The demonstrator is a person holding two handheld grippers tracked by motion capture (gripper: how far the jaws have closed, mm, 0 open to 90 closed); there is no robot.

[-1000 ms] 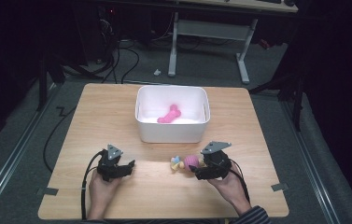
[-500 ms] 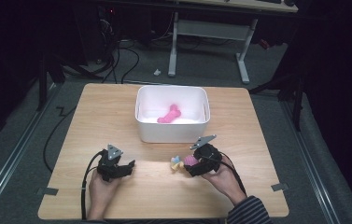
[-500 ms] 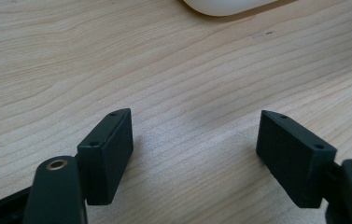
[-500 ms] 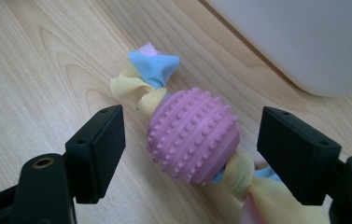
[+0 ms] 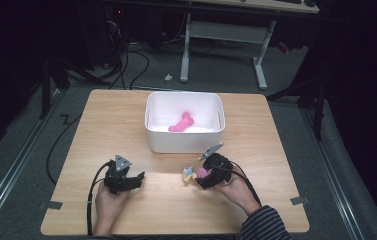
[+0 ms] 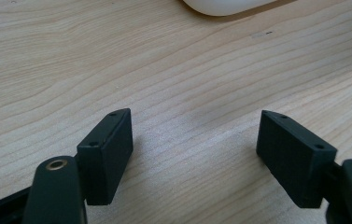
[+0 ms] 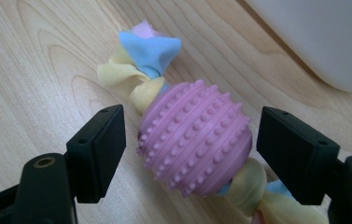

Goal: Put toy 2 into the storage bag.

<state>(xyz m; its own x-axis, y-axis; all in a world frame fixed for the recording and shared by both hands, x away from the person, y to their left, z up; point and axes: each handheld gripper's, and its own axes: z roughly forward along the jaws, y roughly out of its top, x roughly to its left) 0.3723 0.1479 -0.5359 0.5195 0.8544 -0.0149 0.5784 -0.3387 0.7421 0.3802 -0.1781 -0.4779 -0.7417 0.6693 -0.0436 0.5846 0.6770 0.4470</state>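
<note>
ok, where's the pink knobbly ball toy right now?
The pink ball toy lies on the table between the open fingers of the right gripper, untouched. In the high view it sits right of centre, just in front of the white bin.

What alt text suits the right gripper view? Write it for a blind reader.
A pink studded ball toy with yellow and blue fabric knots at both ends lies on the wooden table between the open jaws of the right gripper, neither pad touching it. A white bin fills the upper right corner.
</note>
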